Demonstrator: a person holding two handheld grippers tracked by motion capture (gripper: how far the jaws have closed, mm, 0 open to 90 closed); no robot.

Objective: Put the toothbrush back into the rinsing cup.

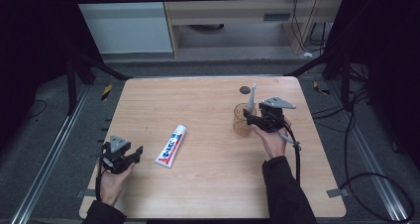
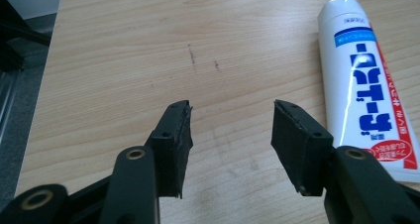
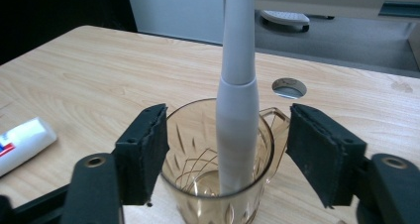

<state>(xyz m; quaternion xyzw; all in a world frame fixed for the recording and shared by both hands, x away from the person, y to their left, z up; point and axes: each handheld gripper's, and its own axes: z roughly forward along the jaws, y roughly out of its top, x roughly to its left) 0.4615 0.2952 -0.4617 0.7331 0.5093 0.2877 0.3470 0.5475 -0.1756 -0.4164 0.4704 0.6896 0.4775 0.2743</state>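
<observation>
Tabletop cup [image 3: 218, 164] between open jaws

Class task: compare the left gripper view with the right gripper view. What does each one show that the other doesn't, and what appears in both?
Left gripper view alone: the left gripper, its fingers open over bare wood, and blue and red lettering on the toothpaste tube.

Right gripper view alone: the right gripper, fingers open either side of an amber glass cup holding an upright white toothbrush handle, and a round table hole.

Both: the wooden table and the toothpaste tube.
</observation>
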